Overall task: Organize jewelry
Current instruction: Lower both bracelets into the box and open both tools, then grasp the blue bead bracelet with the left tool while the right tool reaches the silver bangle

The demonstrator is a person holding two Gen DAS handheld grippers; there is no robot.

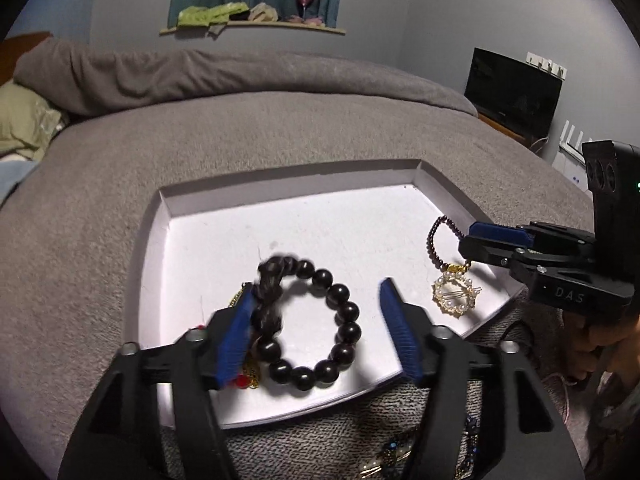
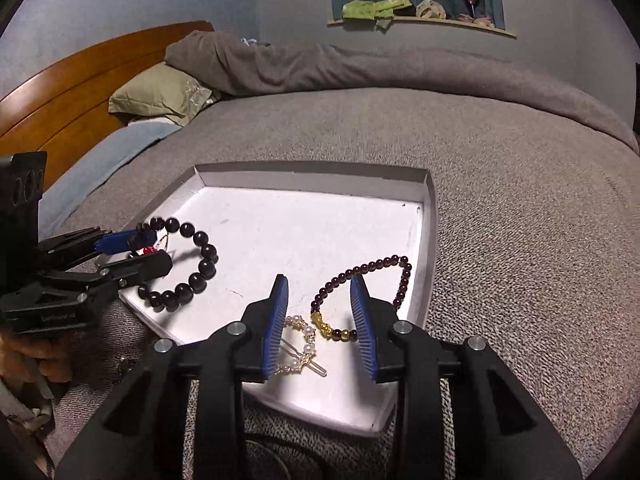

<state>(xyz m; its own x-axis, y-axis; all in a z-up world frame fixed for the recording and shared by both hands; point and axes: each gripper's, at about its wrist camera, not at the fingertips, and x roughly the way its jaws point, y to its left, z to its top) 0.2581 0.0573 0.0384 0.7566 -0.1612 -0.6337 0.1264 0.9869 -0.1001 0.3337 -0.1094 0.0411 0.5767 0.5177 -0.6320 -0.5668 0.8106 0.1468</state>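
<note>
Both jaws gape — the left hand-held gripper (image 1: 320,320) straddles the black bracelet (image 1: 316,324), the right hand-held gripper (image 2: 320,320) the garnet bracelet (image 2: 368,292) — inside the tray (image 2: 312,176).

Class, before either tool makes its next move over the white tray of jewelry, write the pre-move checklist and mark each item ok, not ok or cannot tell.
1. Left tool open: ok, blue pads apart around the large black bead bracelet.
2. Right tool open: ok, pads spread above the pearl hair clip.
3. Small dark red bracelet inside the white tray: ok.
4. Black bracelet free of other pieces: not ok, it lies against a gold chain with a red bead.
5. The two tools apart: ok.
6. Left tool touching the black bracelet: cannot tell, blurred.
</note>
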